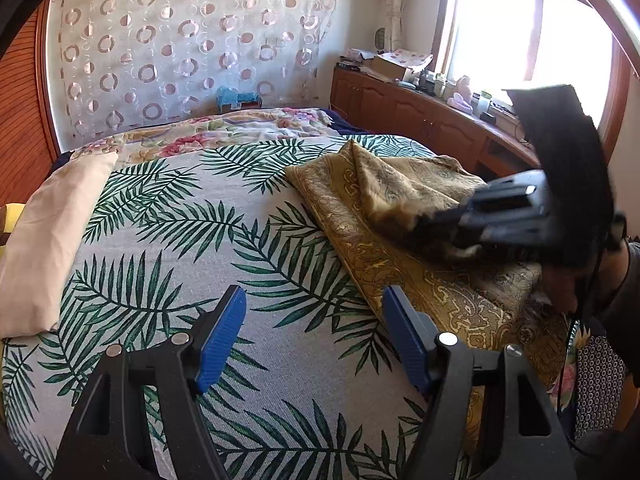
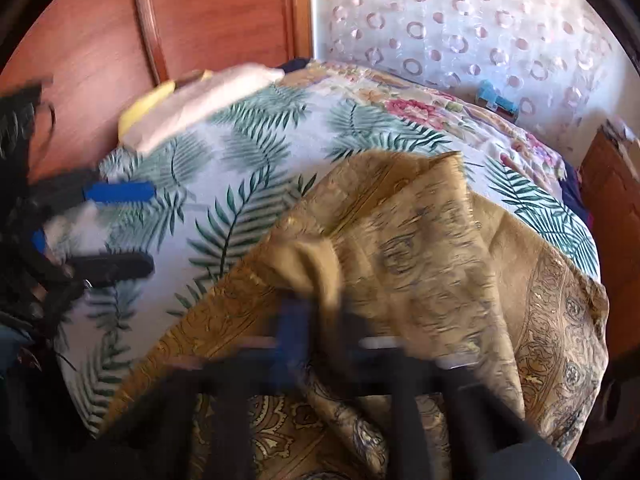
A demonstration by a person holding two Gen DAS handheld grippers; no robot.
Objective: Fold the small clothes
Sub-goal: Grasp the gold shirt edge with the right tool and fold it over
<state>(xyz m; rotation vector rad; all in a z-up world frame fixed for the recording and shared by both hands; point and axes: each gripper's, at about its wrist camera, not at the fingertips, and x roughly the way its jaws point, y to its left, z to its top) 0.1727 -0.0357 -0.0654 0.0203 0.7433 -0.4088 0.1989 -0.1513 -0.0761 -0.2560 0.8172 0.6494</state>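
Left gripper (image 1: 314, 334), black frame with blue ribbed pads, nearest in left wrist view: jaws apart, nothing between them, hovering over the white bedspread with green palm-leaf print (image 1: 248, 240); its right pad sits just at the edge of the gold-brown paisley patterned cloth (image 1: 400, 208), not touching as far as can be told

Right gripper (image 2: 320, 320) in its own view is heavily motion-blurred, fingers smeared dark blue/black; jaws look drawn together with a bunched fold of the gold cloth (image 2: 420, 216) pinched at the tips, exact pad contact hard to make out. From the left view the same gripper (image 1: 424, 224) comes in from the right, tip buried in the cloth, its body partly hidden behind a dark blurred flap

Cloth lies rumpled on the right part of the bed, one part lifted into a peak, lower edge cut off by the frame

Person's dark sleeve (image 1: 616, 292) only partly visible at right edge

Further back: pale cream pillow (image 1: 52, 236) at left, floral quilt (image 1: 224, 128), sheer curtain with ring pattern (image 1: 180, 48), wooden cabinet (image 1: 420, 120) under an overexposed window, clutter on top too small to identify
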